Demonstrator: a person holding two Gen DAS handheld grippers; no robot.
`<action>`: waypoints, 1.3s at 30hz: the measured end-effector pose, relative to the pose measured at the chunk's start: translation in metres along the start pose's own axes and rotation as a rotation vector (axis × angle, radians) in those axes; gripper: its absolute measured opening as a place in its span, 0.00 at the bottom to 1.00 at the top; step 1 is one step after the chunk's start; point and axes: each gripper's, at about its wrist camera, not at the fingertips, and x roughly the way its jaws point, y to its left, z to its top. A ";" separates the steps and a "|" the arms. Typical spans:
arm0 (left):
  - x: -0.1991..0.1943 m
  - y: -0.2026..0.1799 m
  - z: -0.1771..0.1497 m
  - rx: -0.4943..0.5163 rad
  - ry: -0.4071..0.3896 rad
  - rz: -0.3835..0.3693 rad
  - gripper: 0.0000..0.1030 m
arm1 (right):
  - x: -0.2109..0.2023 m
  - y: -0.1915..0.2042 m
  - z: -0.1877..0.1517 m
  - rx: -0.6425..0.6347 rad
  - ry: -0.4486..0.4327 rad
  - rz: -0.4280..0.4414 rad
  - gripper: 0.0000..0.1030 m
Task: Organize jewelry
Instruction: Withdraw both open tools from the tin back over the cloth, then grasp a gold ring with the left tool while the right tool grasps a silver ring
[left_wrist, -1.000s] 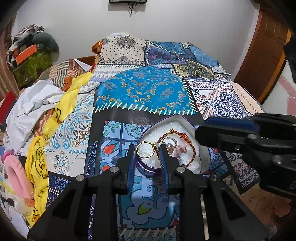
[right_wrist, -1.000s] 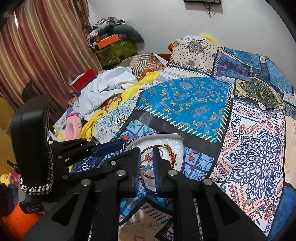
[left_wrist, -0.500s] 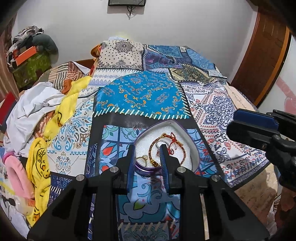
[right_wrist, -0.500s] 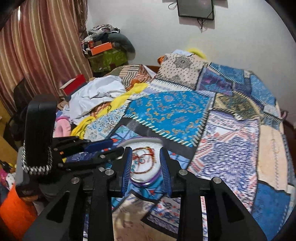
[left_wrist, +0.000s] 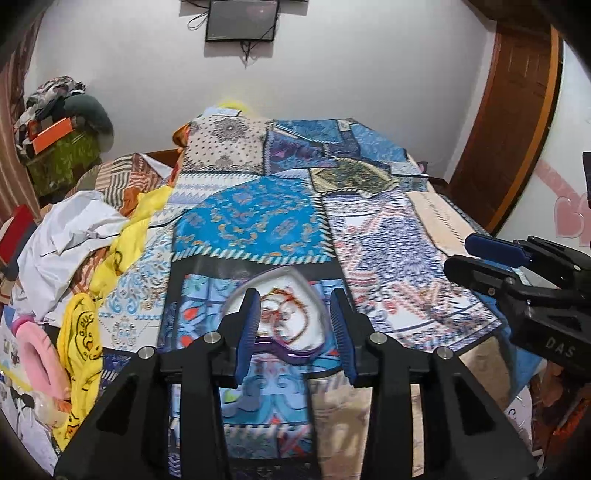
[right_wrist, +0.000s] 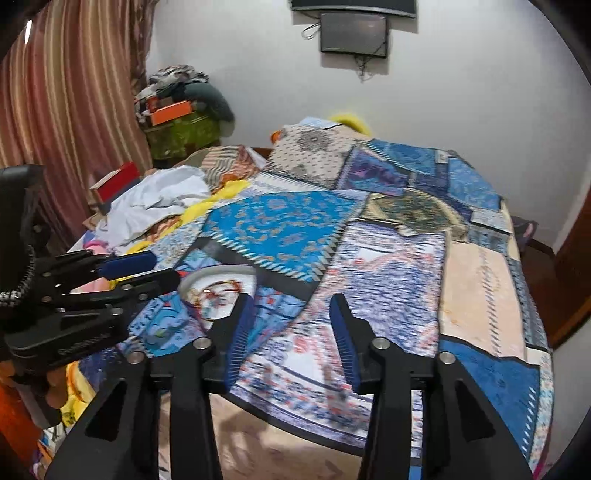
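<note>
A white heart-shaped tray with a purple rim (left_wrist: 295, 352) lies on the patchwork bedspread (left_wrist: 251, 221). Inside it lie a red beaded bracelet (left_wrist: 295, 317) and blurred rings. My left gripper (left_wrist: 295, 325) is open and empty, raised above the bed with the tray showing between its fingers. My right gripper (right_wrist: 291, 325) is open and empty, to the right of the tray (right_wrist: 218, 277) and apart from it. The right gripper also shows in the left wrist view (left_wrist: 491, 258), and the left gripper in the right wrist view (right_wrist: 147, 269).
White and yellow clothes (left_wrist: 74, 236) are piled on the bed's left side, with a pink item (left_wrist: 29, 339) near the front left edge. A wooden door (left_wrist: 509, 122) stands at the right. A screen (left_wrist: 242, 18) hangs on the far wall.
Both grippers have opened and pulled back and up from the tray. The left gripper let go of the tray's purple rim. The right gripper swung to the right.
</note>
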 end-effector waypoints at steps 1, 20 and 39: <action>0.000 -0.005 0.000 0.008 0.000 -0.004 0.42 | -0.003 -0.006 -0.001 0.007 -0.003 -0.008 0.40; 0.057 -0.090 -0.009 0.142 0.103 -0.176 0.44 | -0.008 -0.084 -0.031 0.081 0.066 -0.141 0.40; 0.100 -0.108 -0.016 0.166 0.141 -0.293 0.12 | 0.029 -0.093 -0.045 0.077 0.154 -0.038 0.40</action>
